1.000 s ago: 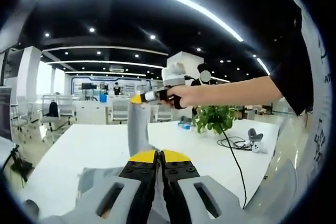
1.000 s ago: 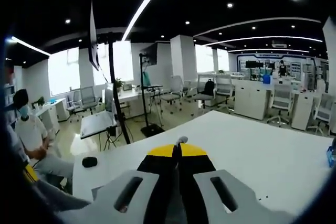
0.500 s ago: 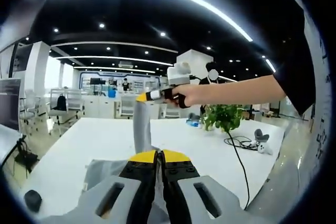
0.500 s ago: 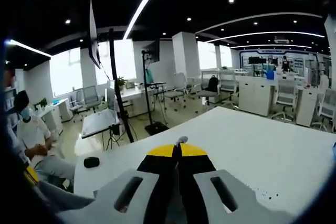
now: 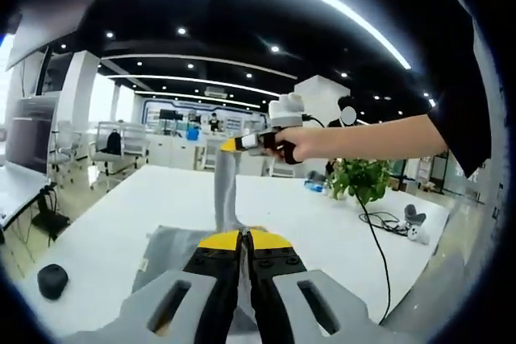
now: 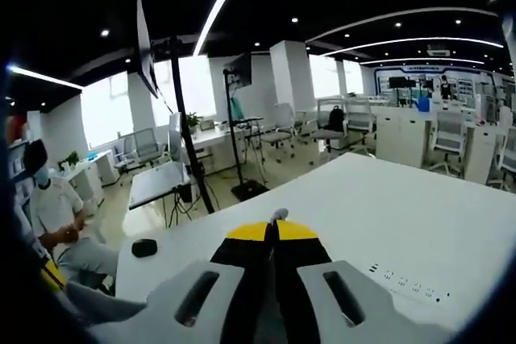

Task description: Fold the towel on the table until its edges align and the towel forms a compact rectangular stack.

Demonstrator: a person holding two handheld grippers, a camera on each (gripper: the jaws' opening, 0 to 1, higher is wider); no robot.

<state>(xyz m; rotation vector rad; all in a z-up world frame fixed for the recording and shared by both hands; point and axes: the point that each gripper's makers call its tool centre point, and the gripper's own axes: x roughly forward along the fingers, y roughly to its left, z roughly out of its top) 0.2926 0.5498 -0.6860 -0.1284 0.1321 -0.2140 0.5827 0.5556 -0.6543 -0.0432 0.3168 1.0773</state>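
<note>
The grey towel hangs as a narrow strip from my right gripper, which a hand holds above the white table. The towel's lower part lies spread on the table around my left gripper. That gripper's jaws are closed, with grey cloth between them. In the right gripper view my right gripper is shut, and a small tuft of the towel pokes out at its tips.
A potted plant and a black cable sit on the table's right side. A small black object lies near the left edge. Beyond the table stand a tripod, office desks and a seated person.
Both views have shifted a little with the hands. The towel stays stretched up between the two shut grippers, and more of its spread part shows on the table.
</note>
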